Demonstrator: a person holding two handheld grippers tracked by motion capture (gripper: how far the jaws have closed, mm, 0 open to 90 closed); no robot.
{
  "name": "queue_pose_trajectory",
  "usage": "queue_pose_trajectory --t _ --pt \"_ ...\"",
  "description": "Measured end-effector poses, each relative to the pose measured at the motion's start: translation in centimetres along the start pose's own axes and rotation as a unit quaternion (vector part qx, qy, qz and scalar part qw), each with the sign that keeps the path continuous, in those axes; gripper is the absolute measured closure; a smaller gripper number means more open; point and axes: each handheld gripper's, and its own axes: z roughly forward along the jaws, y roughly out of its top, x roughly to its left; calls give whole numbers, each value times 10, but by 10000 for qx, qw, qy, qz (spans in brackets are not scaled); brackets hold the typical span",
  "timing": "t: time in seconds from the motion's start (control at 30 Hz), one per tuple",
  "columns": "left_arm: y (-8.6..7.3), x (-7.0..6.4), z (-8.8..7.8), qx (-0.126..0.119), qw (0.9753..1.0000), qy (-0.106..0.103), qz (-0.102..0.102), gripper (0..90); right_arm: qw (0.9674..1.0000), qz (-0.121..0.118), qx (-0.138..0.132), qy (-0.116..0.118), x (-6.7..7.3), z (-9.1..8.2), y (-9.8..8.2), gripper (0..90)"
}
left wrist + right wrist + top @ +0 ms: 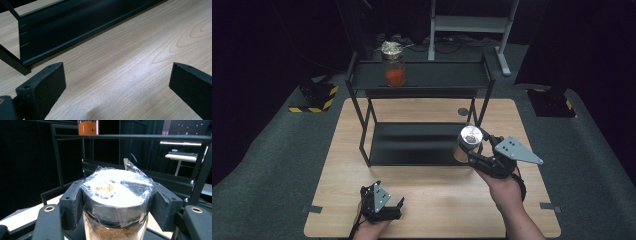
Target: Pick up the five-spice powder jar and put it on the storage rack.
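the right gripper (473, 150) is held up off the bench (437, 190), forearm reaching in from the near edge and the wrist angled toward the black shelf rack (422, 90). its fingers (72, 205) are clamped on either side of a glass jar (116, 202), gripping just below the plastic-wrapped lid; brown powder shows in the glass beneath the fingers. the jar sits upright between them, in front of the rack's lower shelf. beyond the fingers, up on the top shelf, stands a second jar (394, 65) with orange contents. the left gripper (393, 207) rests low near the bench's near edge, hand behind it, its fingers (47, 85) spread wide apart with nothing but bare wood between them.
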Motion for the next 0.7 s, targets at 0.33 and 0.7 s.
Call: queue_pose_trajectory --t 0.33,0.7 --pt "0 1 0 -5 10000 -17 -52 11 9999 -66 -110 20 3 9 17 337" --pt "-1 2 0 -30 10000 -25 -71 11 9995 -115 -294 22 5 19 35 338"
